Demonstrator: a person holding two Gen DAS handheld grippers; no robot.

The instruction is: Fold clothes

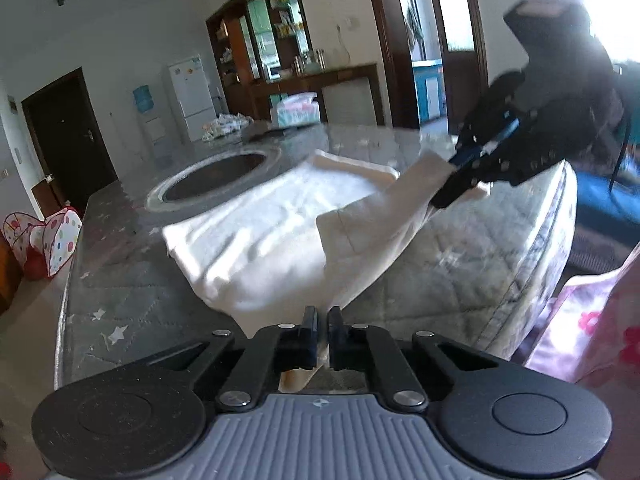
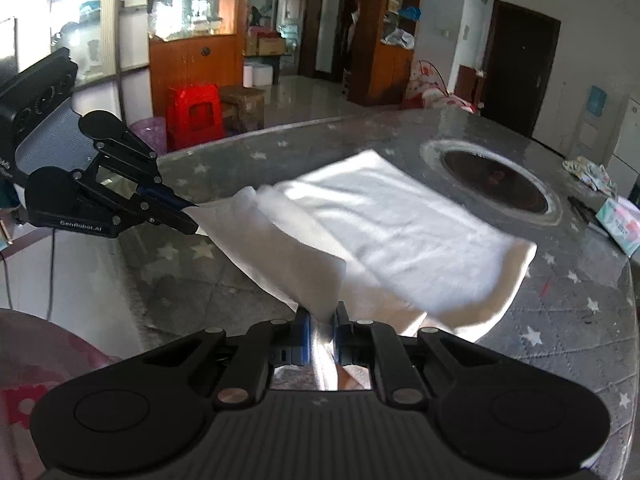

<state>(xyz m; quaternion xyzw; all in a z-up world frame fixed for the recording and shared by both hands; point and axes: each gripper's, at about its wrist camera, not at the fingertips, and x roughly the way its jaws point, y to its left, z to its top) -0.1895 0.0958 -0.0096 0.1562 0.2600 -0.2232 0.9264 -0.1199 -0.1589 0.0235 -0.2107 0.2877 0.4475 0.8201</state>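
Note:
A white garment [image 1: 256,236] lies spread on a round table covered by a grey star-print quilted cloth [image 1: 120,292]. It also shows in the right wrist view [image 2: 400,232]. My left gripper [image 1: 322,316] is shut on one near corner of the garment and holds it above the table. My right gripper [image 2: 322,312] is shut on the other near corner. The near edge is lifted and stretched between the two grippers, folding over the flat part. The right gripper shows in the left wrist view [image 1: 452,188]. The left gripper shows in the right wrist view [image 2: 188,216].
A round dark inset [image 2: 496,180] sits in the table's middle, beyond the garment. A tissue pack [image 2: 624,228] and a crumpled patterned cloth [image 2: 588,172] lie at the far side. A red stool [image 2: 196,116] and cabinets stand on the floor beyond.

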